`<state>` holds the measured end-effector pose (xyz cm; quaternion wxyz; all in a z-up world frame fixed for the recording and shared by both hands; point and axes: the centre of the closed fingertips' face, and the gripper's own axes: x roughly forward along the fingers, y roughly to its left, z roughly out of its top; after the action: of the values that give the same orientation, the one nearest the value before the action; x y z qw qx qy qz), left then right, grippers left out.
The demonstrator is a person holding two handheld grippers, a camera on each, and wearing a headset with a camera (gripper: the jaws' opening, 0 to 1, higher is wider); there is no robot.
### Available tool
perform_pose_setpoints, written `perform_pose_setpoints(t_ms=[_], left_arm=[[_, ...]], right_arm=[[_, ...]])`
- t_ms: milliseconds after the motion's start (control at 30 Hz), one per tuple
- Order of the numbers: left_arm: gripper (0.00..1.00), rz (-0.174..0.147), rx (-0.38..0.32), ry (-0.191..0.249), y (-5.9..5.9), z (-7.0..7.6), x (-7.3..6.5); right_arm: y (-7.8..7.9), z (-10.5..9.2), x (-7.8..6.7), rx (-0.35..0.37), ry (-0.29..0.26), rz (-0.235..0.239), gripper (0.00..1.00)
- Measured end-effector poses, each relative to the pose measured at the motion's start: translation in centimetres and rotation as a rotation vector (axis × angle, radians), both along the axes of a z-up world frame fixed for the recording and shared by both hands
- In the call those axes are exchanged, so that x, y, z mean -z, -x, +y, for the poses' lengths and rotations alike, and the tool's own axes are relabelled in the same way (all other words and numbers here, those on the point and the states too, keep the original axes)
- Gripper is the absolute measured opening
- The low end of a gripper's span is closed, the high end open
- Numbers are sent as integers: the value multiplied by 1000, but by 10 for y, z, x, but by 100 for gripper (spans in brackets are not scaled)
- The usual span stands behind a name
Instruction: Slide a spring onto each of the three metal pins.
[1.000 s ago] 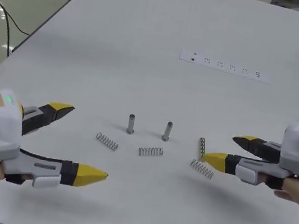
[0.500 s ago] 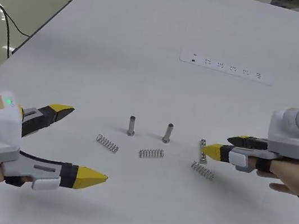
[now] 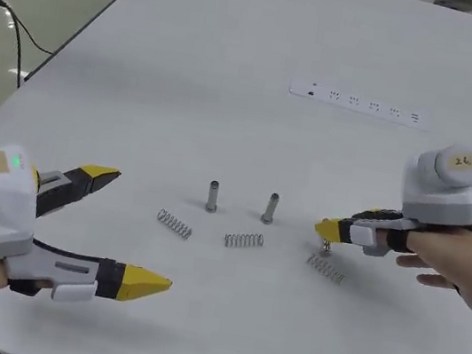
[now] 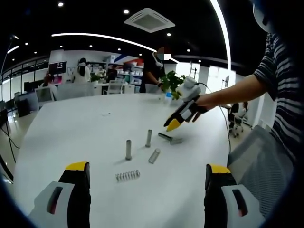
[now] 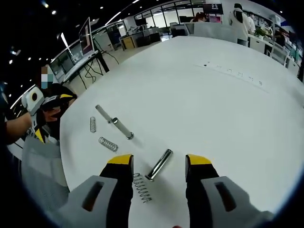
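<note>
Head view: white tabletop (image 3: 231, 95), power strip (image 3: 360, 104) lying toward its far side. Left pin (image 3: 212, 196) and middle pin (image 3: 271, 208) stand upright, side by side, both bare. Left spring (image 3: 174, 224) and middle spring (image 3: 244, 240) lie flat just in front of them, not touching them. Right tool (image 3: 326, 229), held in a hand (image 3: 443, 259), has its tips down at the third pin (image 5: 159, 165). Right gripper view: jaws part open, third pin lying aslant in the gap between them, clear of both; nothing gripped. Right spring (image 5: 141, 187) lies just beside that pin, close to the left-hand jaw. All three springs lie loose on the tabletop. Left tool (image 3: 124, 229) hovers over the near part of the tabletop, well apart from the parts, jaws spread wide, empty
</note>
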<state>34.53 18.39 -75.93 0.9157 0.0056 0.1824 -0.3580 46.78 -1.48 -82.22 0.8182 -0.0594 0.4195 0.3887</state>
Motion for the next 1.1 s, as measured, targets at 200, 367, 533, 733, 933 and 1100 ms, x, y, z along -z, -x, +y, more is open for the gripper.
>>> perform_pose_setpoints(t_ms=[200,367,533,733,933,1100], left_arm=[[98,0,4,2,0,0,-1],[98,5,6,-3,2,0,1],[98,14,-5,-4,3,4,2],[98,12,-23,-5,3,7,3],[98,16,-28,0,5,9,2],[98,17,-26,0,5,9,3]], right_arm=[[-4,2,8,16,37,26,37],[-2,1,19,43,43,64,32],[-2,-1,27,61,65,76,28],[-5,-1,30,101,69,88,22],[-6,0,30,140,50,109,16],[-5,1,32,137,69,111,13]])
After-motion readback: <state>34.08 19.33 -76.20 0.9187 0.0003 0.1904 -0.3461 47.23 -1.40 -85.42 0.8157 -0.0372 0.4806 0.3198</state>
